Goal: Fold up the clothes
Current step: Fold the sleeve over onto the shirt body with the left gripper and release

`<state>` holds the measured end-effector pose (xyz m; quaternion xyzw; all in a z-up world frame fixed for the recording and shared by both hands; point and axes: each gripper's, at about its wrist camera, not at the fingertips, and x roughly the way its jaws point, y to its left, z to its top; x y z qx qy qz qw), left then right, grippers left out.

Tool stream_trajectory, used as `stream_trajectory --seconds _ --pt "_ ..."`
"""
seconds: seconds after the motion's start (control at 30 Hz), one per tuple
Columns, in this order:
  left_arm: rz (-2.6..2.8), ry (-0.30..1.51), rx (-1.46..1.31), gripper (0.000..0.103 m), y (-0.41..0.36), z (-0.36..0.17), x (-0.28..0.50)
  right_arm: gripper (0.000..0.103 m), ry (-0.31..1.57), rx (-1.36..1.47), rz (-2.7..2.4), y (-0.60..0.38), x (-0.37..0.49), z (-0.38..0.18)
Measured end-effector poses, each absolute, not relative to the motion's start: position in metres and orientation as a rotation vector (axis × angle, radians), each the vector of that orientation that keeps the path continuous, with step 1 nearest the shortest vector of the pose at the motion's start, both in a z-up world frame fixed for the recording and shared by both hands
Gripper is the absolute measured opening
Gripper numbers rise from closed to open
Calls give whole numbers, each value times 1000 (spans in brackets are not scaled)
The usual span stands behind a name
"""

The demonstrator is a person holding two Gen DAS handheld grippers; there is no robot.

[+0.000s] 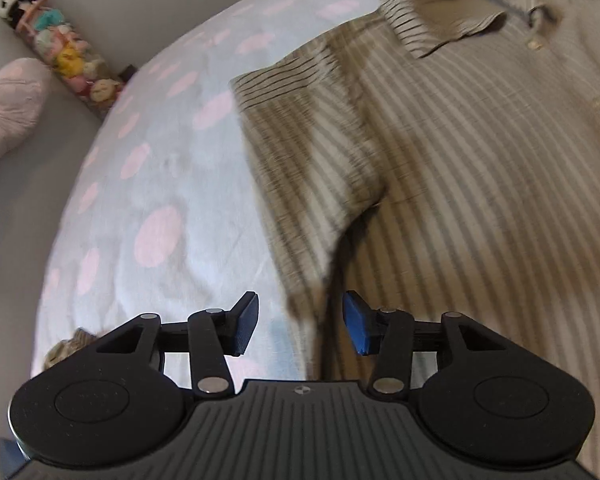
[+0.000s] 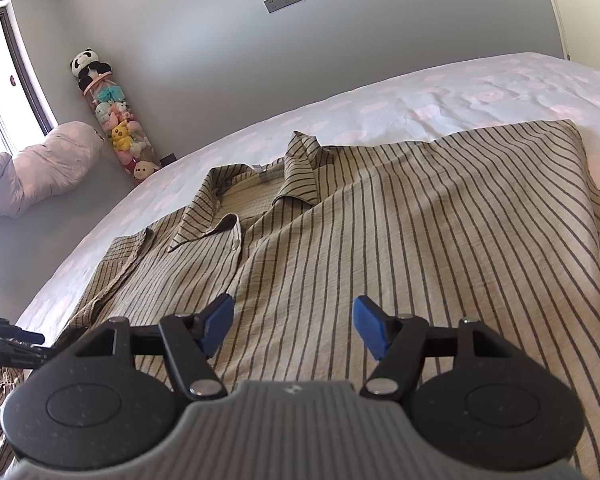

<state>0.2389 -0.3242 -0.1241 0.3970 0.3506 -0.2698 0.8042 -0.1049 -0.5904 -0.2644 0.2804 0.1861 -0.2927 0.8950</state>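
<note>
On the spotted bed sheet (image 2: 440, 96) a striped shirt (image 2: 380, 240) is spread flat, collar far; both the left gripper (image 1: 300, 326) and right gripper (image 2: 293, 330) are held spread and empty; the left sleeve (image 1: 300, 152) is best pinched at its edge and laid inward without wrinkles.

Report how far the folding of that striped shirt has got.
Done: the striped shirt lies spread on the bed, its left sleeve folded inward. In hand: nothing; the left hand-held gripper and the right hand-held gripper are both open and empty. Left: the other side and the lengthwise folds.
</note>
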Motion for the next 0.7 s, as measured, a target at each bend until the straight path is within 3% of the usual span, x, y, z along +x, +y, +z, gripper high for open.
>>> stream_trajectory --seconds 0.07,0.13,0.17,0.5,0.7 --pt "-564 747 859 18 -323 -126 240 70 391 586 -606 -591 -105 -266" --pt "-556 744 867 5 -321 -128 240 70 397 595 -606 -594 -104 -268" --pt "-551 730 883 4 -319 -128 239 70 401 600 -605 -595 -103 -270" --pt "-532 736 896 2 -298 -142 240 70 409 619 -597 -598 -101 -274" --pt "-528 777 857 16 -276 -133 233 70 424 638 -620 -603 -102 -279"
